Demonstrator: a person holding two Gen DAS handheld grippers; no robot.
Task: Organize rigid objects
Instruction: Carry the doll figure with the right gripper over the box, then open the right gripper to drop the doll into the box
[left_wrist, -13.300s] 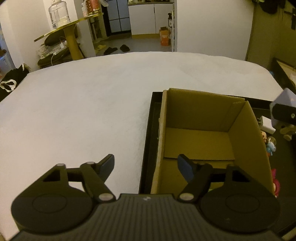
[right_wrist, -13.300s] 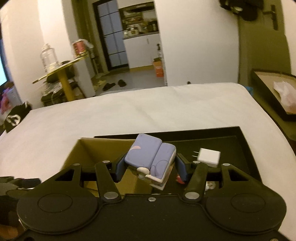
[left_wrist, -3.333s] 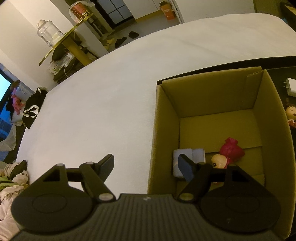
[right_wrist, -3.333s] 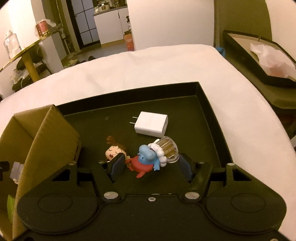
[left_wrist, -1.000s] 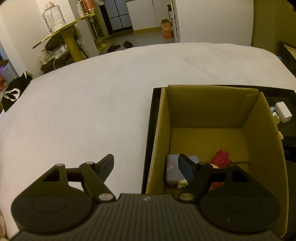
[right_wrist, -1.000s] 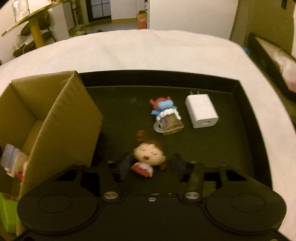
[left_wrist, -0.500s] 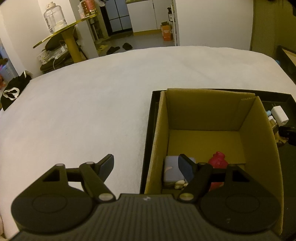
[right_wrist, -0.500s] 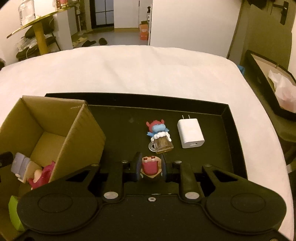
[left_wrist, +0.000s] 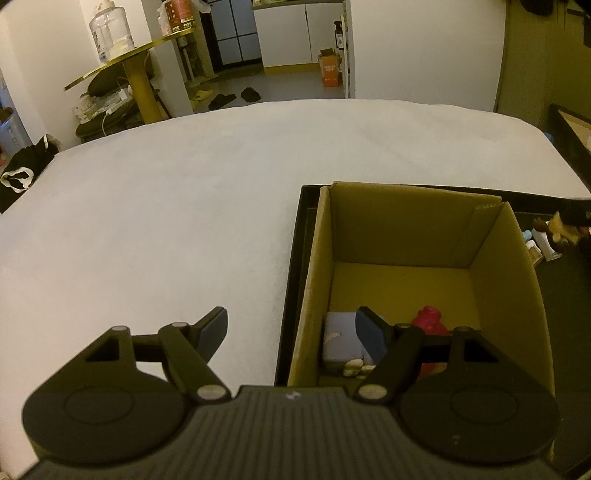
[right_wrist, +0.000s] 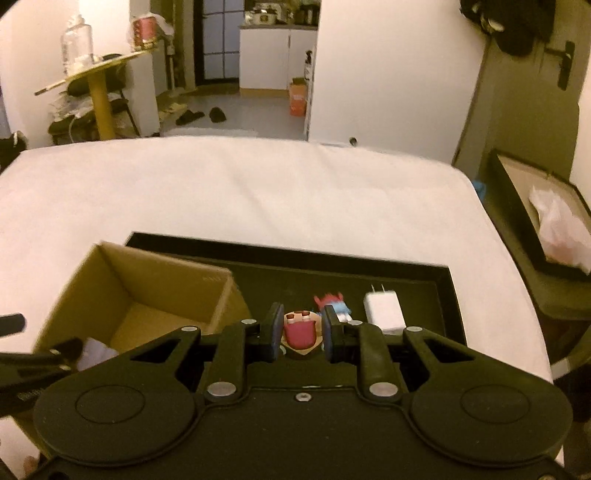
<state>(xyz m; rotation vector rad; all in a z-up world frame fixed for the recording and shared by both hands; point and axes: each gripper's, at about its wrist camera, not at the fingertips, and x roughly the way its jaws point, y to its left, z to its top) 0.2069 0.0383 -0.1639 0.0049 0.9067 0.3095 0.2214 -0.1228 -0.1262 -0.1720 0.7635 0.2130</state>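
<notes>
The right gripper (right_wrist: 300, 334) is clamped on a small doll figurine (right_wrist: 301, 332), held above the black tray (right_wrist: 445, 291) beside the cardboard box (right_wrist: 162, 273). The left gripper (left_wrist: 291, 328) hangs with its jaws wide apart, holding nothing, straddling the box's left wall.

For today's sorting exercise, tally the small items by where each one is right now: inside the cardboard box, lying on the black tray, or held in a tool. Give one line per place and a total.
In the cardboard box: 2 (lilac toy, red figurine)
On the black tray: 2 (white charger, blue-and-red figurine)
Held in the right tool: 1 (doll figurine)
Total: 5
</notes>
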